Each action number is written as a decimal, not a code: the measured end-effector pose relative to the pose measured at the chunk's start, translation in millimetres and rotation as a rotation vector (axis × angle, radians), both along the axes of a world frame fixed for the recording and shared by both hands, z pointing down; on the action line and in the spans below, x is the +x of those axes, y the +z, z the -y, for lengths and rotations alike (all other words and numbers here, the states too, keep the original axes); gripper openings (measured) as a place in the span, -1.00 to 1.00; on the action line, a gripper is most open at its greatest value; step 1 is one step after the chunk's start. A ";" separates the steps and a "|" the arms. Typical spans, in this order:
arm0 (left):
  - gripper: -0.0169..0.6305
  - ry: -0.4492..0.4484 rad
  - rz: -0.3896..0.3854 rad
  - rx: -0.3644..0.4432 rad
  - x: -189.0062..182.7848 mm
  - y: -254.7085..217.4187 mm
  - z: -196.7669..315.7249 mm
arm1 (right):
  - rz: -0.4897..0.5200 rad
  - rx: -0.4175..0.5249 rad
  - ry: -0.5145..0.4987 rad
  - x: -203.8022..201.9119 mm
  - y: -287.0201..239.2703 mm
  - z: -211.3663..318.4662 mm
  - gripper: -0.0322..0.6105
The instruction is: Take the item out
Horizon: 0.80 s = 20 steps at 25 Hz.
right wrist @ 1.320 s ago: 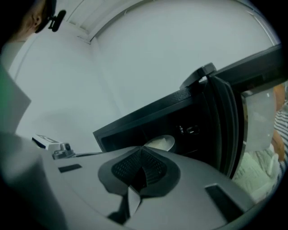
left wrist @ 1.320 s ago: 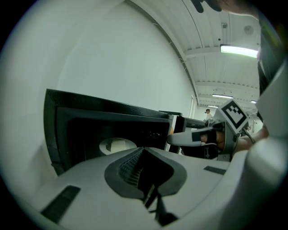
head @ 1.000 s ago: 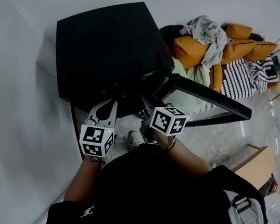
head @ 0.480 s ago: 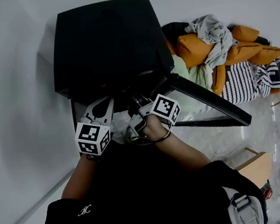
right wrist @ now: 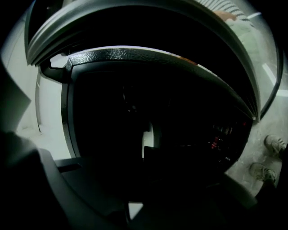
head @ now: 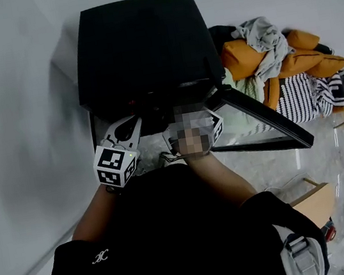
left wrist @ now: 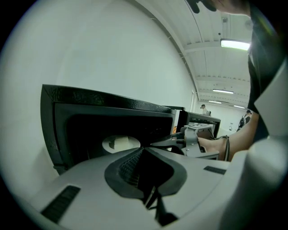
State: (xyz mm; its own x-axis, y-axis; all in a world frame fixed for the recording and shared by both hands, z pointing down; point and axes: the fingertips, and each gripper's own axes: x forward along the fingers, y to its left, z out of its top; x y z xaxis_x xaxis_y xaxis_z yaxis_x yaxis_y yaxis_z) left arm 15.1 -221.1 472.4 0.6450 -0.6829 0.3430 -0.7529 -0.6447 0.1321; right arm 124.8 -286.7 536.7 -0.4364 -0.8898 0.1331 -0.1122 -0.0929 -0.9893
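While its door (head: 266, 120) stands open, the microwave (head: 141, 48) holds the item (left wrist: 120, 143).

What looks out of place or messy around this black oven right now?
Only the heap of clothes and orange cushions, piled untidily to the right of the black oven. The oven's door hangs open, which suits the task. Nothing looks spilled or broken.

Pale floor (head: 329, 147): black cabinet (head: 141, 48), door open; cushion-and-clothes heap (head: 277, 65) beside it.
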 end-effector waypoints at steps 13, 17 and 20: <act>-0.92 0.011 -0.014 -0.032 -19.1 6.0 3.0 | 0.052 -0.035 0.055 -2.5 10.0 31.9 -0.63; -0.92 0.009 -0.023 -0.035 -20.8 7.8 3.0 | 0.027 -0.038 0.058 -3.0 11.7 35.7 -0.58; -0.92 -0.001 -0.025 -0.036 -23.9 9.0 6.9 | -0.003 -0.037 0.057 -1.8 11.5 39.2 -0.58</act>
